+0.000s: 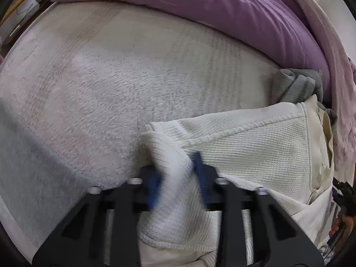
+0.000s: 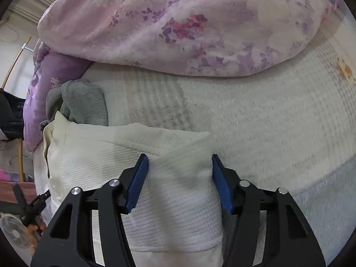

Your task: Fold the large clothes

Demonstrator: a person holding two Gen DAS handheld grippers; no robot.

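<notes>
— So, where is the cream knit garment [image 1: 249,142] seen, and how is it held?

— It is seen in the lower right part of the left wrist view, lying on the fluffy white blanket [image 1: 111,89]. A bunched fold of it is pinched between the blue pads of the left gripper [image 1: 175,178], low in the middle of the frame. The pads are blurred, but cloth is clearly seen pressed between them and hanging below.

— And in the right wrist view?

— The same garment [image 2: 173,200] is shown in the lower left and lower centre. The right gripper [image 2: 179,180] is spread wide. Its two blue pads [image 2: 136,184] are placed at either side of a folded strip of the knit. Whether the pads touch the cloth cannot be told, but nothing is squeezed between them.

— What else is found around it?

— A grey cloth [image 2: 82,104] is crumpled just behind the cream garment, touching its far edge, at the left of the frame. A floral pink and purple quilt [image 2: 178,22] is heaped across the top of the right view. In the left view a plain purple quilt [image 1: 222,17] is spread along the upper part of the frame. A small white fan [image 2: 13,233] is seen at the lower left edge of the right view, beside the other gripper, which is small there.
</notes>
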